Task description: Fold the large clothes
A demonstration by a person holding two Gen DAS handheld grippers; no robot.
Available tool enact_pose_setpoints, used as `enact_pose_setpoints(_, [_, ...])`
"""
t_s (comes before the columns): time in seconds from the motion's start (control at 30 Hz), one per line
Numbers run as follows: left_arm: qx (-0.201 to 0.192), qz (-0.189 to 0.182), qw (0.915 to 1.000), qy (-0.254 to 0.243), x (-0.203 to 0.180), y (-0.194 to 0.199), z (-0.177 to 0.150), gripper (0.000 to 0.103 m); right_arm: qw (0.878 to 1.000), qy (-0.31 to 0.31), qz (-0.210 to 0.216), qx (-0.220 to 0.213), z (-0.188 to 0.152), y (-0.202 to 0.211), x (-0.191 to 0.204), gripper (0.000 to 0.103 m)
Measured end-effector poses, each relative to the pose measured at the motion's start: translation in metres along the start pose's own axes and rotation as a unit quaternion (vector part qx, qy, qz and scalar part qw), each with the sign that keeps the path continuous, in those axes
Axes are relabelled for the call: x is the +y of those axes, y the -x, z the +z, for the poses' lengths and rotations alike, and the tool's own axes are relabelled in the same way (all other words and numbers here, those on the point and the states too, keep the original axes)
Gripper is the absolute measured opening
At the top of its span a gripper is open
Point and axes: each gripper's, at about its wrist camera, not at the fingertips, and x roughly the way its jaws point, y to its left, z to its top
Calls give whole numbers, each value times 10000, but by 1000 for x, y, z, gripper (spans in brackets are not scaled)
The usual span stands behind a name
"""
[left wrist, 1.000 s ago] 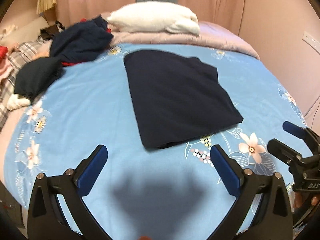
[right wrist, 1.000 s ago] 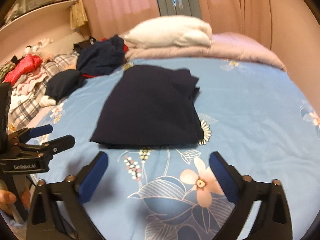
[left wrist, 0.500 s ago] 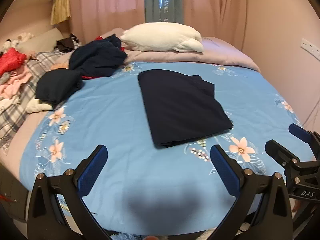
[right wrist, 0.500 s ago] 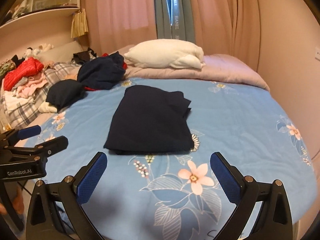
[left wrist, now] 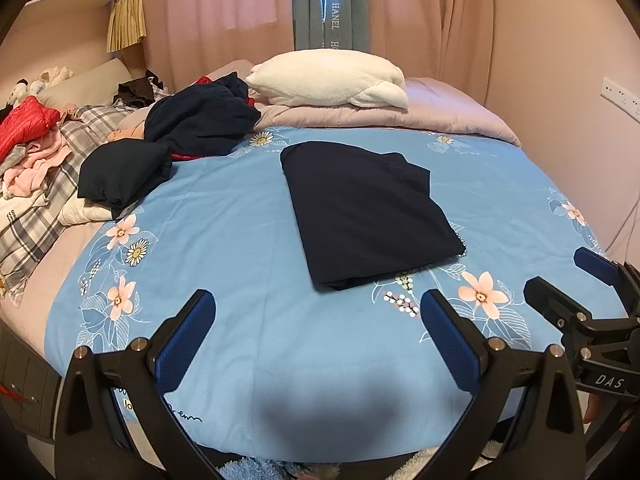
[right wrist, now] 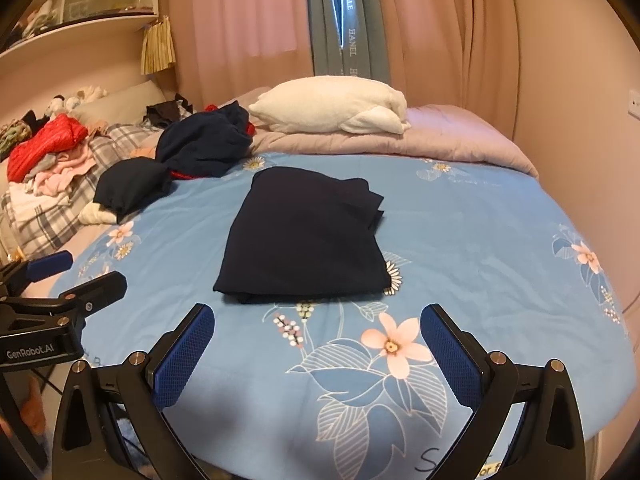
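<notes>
A dark navy garment (left wrist: 368, 212) lies folded into a flat rectangle in the middle of the blue floral bedspread (left wrist: 224, 240); it also shows in the right wrist view (right wrist: 308, 240). My left gripper (left wrist: 318, 316) is open and empty, held back over the bed's near edge, well short of the garment. My right gripper (right wrist: 316, 330) is open and empty too, just short of the garment's near edge. Each gripper shows in the other's view: the right one (left wrist: 568, 284) at the right edge, the left one (right wrist: 80, 276) at the left edge.
A pile of dark blue clothes (left wrist: 200, 124) and a smaller dark bundle (left wrist: 120, 172) lie at the bed's far left. More laundry, red (left wrist: 24, 124) and plaid, lies beyond. A white pillow (left wrist: 328, 78) sits on a pink quilt (left wrist: 440, 116) at the back. A wall stands right.
Both grippers have pulled back and risen away from the folded garment, which now looks smaller and farther. The garment has not moved. Both stay open.
</notes>
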Motion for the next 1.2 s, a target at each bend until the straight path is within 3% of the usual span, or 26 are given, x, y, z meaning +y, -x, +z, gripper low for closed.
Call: enact_pose_setpoints(1.2, [-133,1,9999,-102,-1,8,2,103,10000,72,11,-8,4,3,2,102])
